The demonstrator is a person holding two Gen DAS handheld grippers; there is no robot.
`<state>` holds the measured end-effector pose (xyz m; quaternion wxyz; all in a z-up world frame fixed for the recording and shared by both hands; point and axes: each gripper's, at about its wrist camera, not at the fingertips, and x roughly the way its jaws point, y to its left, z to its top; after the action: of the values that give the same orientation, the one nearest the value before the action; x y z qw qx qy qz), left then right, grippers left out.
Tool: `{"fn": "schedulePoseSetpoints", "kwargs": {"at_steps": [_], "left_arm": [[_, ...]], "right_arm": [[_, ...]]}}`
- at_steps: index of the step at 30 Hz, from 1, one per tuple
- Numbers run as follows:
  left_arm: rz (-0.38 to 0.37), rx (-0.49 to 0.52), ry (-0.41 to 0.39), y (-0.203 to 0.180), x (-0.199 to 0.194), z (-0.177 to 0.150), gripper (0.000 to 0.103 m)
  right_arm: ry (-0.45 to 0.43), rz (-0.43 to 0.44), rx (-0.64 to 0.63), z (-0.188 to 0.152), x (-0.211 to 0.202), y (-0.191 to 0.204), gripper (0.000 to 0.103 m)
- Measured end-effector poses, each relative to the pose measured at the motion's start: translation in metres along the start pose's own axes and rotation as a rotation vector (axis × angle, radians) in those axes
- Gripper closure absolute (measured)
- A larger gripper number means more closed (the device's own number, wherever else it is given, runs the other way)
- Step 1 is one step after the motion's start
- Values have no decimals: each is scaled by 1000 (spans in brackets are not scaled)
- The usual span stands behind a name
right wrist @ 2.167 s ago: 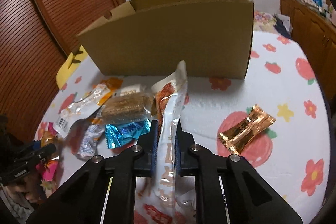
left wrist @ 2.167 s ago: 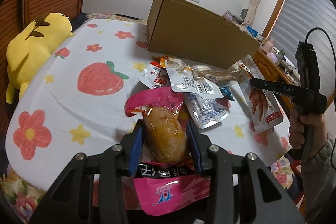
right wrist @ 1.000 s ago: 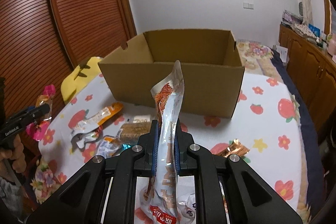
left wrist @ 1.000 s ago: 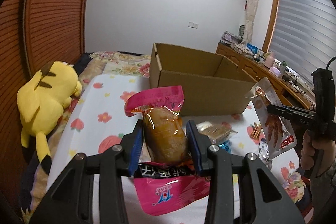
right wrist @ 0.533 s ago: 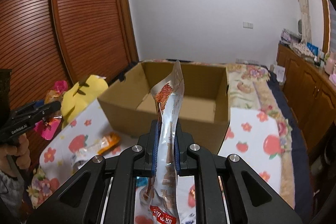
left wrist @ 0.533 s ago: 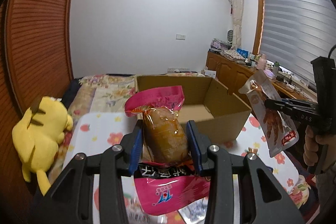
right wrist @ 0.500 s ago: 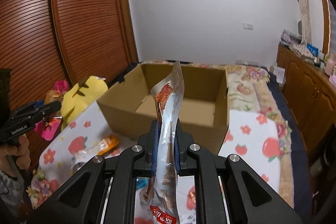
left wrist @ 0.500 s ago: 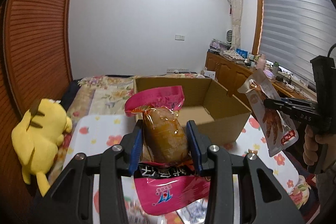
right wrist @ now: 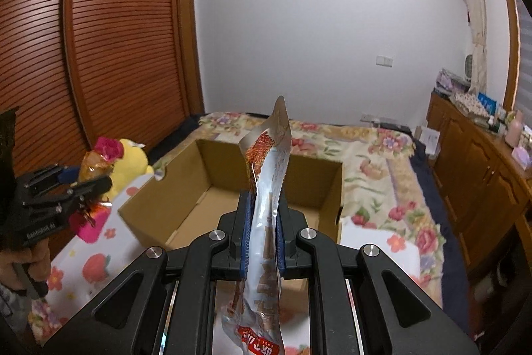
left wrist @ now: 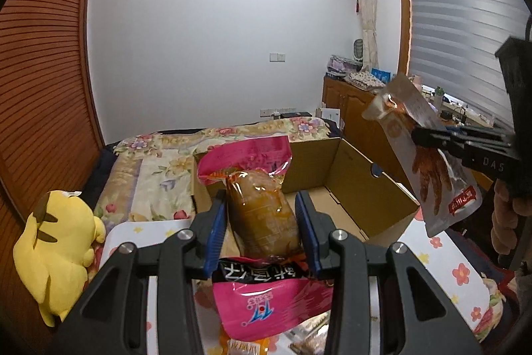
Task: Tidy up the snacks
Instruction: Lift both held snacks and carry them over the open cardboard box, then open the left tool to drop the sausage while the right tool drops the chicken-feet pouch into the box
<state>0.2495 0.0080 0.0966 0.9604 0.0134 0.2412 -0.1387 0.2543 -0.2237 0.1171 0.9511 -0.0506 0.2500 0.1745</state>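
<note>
You've got both jaws clamped, left gripper [left wrist: 262,230] on the pink-wrapped brown snack pack [left wrist: 261,215], right gripper [right wrist: 262,237] on the flat silver pouch [right wrist: 266,205], open cardboard box [right wrist: 232,188] dead ahead at 12 o'clock.

Left gripper [left wrist: 262,223], blue pads clamped on the sides of a pink-wrapped snack pack [left wrist: 261,215] with a brown, clear-wrapped middle. Behind it, an open cardboard box [left wrist: 365,188] on a flower-print cloth [left wrist: 462,275]. At right, the right gripper [left wrist: 420,137], held by a hand [left wrist: 507,222], pinches a silver pouch [left wrist: 429,168] above the box's right wall. A yellow plush toy [left wrist: 56,242] lies at left.
</note>
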Motion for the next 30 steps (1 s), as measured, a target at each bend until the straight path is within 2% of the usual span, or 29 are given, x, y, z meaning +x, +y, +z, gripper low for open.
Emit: {"fn": "schedulePoseSetpoints", "kwargs": {"at_steps": [11,20,30], "left_arm": [[14,-5,69,-6,50,-4,64],[24,-20,97,-8,61,-20,63],[33,-14,90,-9,62,-20,62]], "right_arm": [[19,-100,-57,4,49,15,94],[26,-172,-58,-10,76,14,93],[41,-182,6,-9,88,3,90]]}}
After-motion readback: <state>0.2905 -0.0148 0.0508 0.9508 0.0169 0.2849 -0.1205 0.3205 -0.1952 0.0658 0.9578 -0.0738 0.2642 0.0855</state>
